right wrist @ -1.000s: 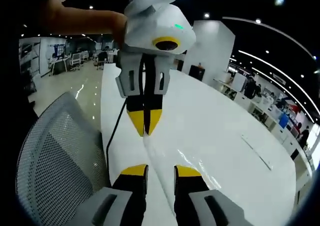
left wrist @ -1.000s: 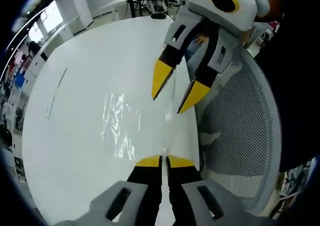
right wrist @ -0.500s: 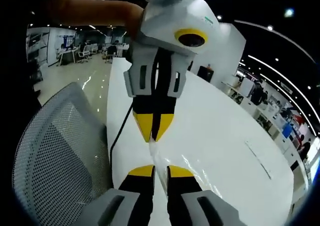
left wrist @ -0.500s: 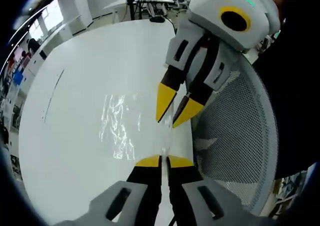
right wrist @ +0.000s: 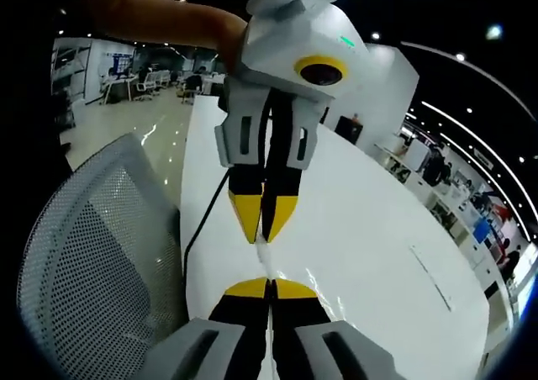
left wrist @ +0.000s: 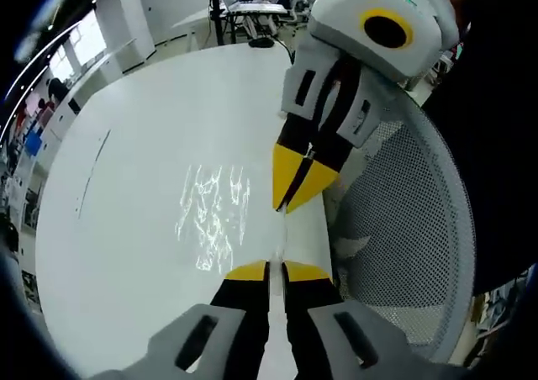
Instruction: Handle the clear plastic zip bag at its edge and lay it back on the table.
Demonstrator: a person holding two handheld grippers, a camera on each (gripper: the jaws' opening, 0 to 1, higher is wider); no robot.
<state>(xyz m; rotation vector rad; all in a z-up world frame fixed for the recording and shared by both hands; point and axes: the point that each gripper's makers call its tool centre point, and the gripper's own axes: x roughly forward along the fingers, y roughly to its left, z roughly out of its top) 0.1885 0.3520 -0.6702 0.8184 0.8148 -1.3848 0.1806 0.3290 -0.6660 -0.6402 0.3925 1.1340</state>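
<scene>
Starting with the left gripper view: the left gripper has its jaws closed on the near edge of the clear plastic zip bag, whose crinkled film spreads out over the white counter. The right gripper comes in from the right, its yellow tips pinched together on the same edge a little further along. A mesh office chair stands just beside the counter's rim.

Turning to the right gripper view: the right gripper shows its jaws drawn tight with the bag's edge rising between them, and the left gripper faces it, likewise closed on that edge. A dark cable runs along the counter near the chair.

Judgement: the edge-handling step appears to be in hand, both grippers holding one seam. Laying the bag back would call for lowering the edge flat, then parting both sets of jaws cleanly so the film does not drag.
</scene>
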